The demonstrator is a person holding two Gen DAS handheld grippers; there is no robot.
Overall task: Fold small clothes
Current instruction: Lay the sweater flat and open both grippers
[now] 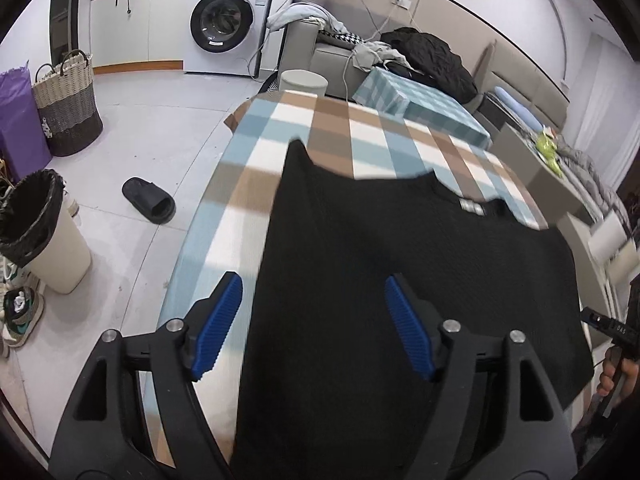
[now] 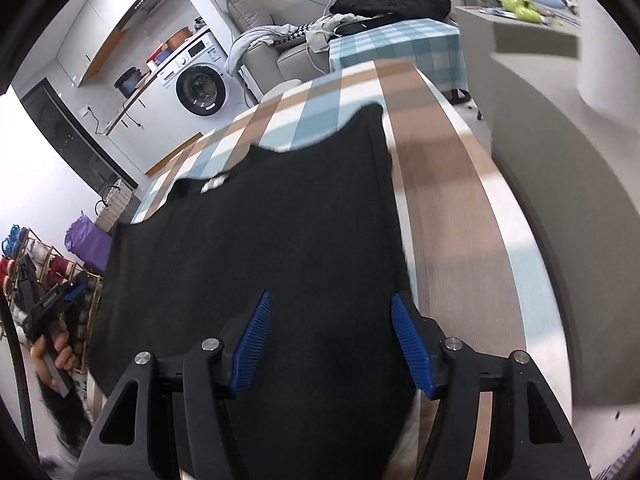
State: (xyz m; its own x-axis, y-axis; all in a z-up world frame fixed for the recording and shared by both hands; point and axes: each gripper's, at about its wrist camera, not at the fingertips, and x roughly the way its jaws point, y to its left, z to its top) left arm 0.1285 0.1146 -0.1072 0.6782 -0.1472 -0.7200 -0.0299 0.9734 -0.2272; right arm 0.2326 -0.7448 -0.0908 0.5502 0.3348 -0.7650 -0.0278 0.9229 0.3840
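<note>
A black knit garment [image 1: 400, 260] lies spread flat on a table with a blue, brown and white checked cloth [image 1: 320, 128], its collar label [image 1: 472, 205] towards the far side. My left gripper [image 1: 313, 280] hangs open above the garment's left edge, one blue pad over the tablecloth and the other over the black cloth. In the right wrist view the same garment [image 2: 260, 240] fills the middle. My right gripper [image 2: 331, 298] stands open over its right edge, with nothing pinched. Each view shows the other gripper in a person's hand, the right [image 1: 612, 330] and the left [image 2: 52, 304].
Left of the table, the floor holds a black slipper [image 1: 149, 200], a lined bin [image 1: 44, 232] and a woven basket [image 1: 66, 104]. A washing machine [image 1: 226, 24] stands at the back. Behind the table are a teal-checked table [image 1: 432, 108] and a sofa with piled clothes [image 1: 432, 56].
</note>
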